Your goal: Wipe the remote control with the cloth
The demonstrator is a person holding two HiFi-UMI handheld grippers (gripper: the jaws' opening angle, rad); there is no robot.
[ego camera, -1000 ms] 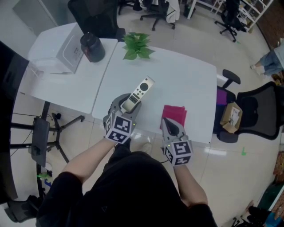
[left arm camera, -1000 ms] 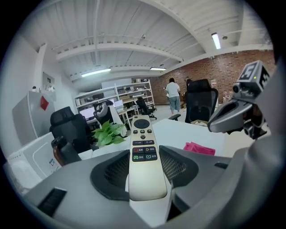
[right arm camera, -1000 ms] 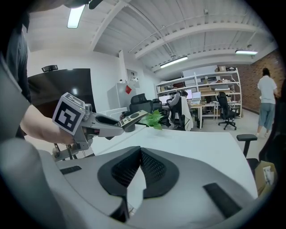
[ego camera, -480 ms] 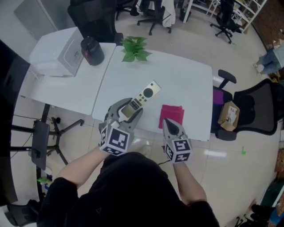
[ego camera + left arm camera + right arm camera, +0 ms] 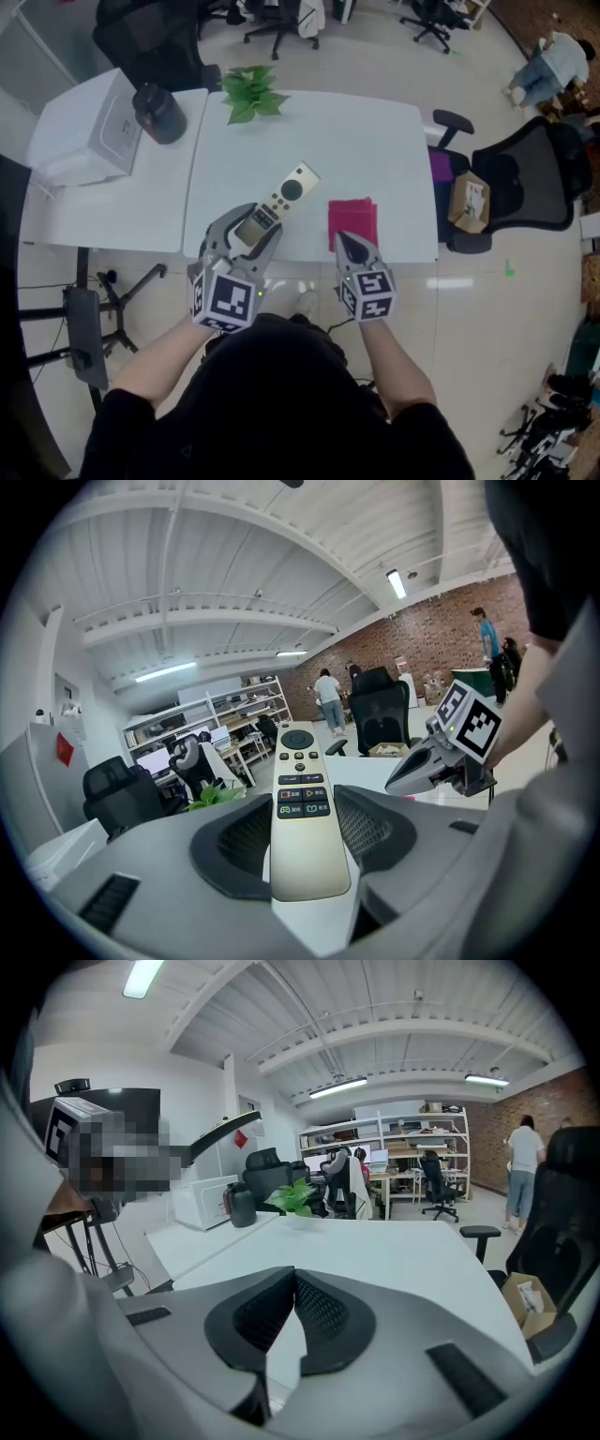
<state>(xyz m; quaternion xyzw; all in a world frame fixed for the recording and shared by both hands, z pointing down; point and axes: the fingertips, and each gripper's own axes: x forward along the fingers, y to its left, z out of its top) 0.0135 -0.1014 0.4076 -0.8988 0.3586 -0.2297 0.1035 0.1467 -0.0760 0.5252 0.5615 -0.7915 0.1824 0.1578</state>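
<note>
Holding the remote control (image 5: pixel 286 192) clamped lengthwise in the left gripper (image 5: pixel 247 228), pickup looks sorted, so next I reckon the right gripper (image 5: pixel 344 242), pinched shut on nothing, has to open and grab the pink cloth (image 5: pixel 352 219) lying just ahead of its tips.

A white table (image 5: pixel 375 141) butts against a second white table (image 5: pixel 112 211) on its left. Near the seam at the far edge stands a green potted plant (image 5: pixel 248 92). On the left table a dark cylindrical canister (image 5: pixel 157 114) sits just beside a white box-like appliance (image 5: pixel 89 136). Right of the tables is a black office chair (image 5: pixel 534 183), with a cardboard box (image 5: pixel 467 202) in front of it and a magenta patch (image 5: pixel 440 167) just beside the box. More office chairs (image 5: pixel 272 14) stand on the pale floor beyond. A brick wall (image 5: pixel 441 625) and open shelving (image 5: pixel 412 1147) line the room, under strip lights (image 5: pixel 342 1085)
</note>
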